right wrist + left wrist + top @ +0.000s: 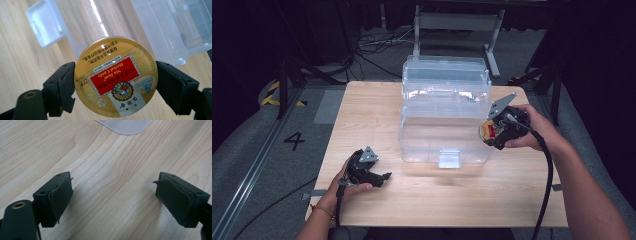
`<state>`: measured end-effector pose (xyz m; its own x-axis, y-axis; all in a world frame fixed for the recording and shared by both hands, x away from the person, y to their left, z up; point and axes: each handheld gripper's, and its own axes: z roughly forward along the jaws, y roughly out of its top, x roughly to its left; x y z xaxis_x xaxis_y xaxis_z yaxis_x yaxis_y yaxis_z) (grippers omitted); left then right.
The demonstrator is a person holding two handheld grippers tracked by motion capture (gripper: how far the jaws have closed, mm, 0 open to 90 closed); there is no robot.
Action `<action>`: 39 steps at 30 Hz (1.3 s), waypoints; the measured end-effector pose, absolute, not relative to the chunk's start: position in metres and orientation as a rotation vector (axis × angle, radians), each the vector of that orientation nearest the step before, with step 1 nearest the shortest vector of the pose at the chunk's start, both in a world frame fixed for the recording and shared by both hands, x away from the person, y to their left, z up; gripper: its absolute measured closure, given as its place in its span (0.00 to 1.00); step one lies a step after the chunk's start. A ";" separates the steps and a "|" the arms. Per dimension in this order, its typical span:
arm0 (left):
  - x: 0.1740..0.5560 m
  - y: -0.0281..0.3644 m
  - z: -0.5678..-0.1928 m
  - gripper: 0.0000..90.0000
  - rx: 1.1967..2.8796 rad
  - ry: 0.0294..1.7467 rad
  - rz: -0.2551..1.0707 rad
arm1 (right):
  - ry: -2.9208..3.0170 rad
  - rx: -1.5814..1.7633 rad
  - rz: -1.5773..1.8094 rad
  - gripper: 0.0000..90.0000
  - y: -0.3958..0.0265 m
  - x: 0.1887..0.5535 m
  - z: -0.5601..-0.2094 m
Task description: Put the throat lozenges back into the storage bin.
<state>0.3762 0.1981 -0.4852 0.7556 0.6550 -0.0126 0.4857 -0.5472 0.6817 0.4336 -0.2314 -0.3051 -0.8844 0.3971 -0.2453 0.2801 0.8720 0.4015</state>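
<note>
We've got the round gold-and-red candy tin [116, 76] clamped edge-on in the right claw [490, 134], just beside the right wall of the clear plastic storage box [444, 117], which lies to its left. Left claw [113, 198] gapes, idle on the wooden table [377, 112], farther off.

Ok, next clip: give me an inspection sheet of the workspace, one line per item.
Surface: light wooden table, bare around the box.
Job's things: round gold-and-red candy tin marked Herbal Candy; clear plastic storage box with a front latch, at the table's middle.
Clutter: nothing seen.
Grippers: right gripper clamps the tin by its rim, beside the box's right end; left gripper open, nothing between the jaws, low over the table's near left.
Cables: one trails from each gripper; more lie on the floor behind the table.
Surroundings: grey floor marked 4, metal frame legs, dark backdrop.
</note>
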 end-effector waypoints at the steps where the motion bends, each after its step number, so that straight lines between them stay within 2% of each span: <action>1: 0.376 0.198 -0.485 0.16 2.261 0.851 0.318 | 2.717 0.511 0.511 0.23 -0.231 0.438 -0.306; 16: 0.376 0.198 -0.485 0.16 2.261 0.851 0.318 | 2.773 0.472 0.512 0.23 -0.220 0.472 -0.333; 27: 0.376 0.198 -0.485 0.16 2.261 0.849 0.318 | 2.832 0.419 0.402 0.23 -0.208 0.484 -0.363; 39: 0.377 0.198 -0.485 0.16 2.261 0.846 0.317 | 2.857 0.437 0.386 0.23 -0.217 0.488 -0.376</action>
<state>0.3765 0.1982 -0.4854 0.7577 0.6524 -0.0128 0.4832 -0.5479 0.6829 0.4875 -0.2170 -0.3760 -0.9302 0.3198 -0.1800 0.2606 0.9210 0.2895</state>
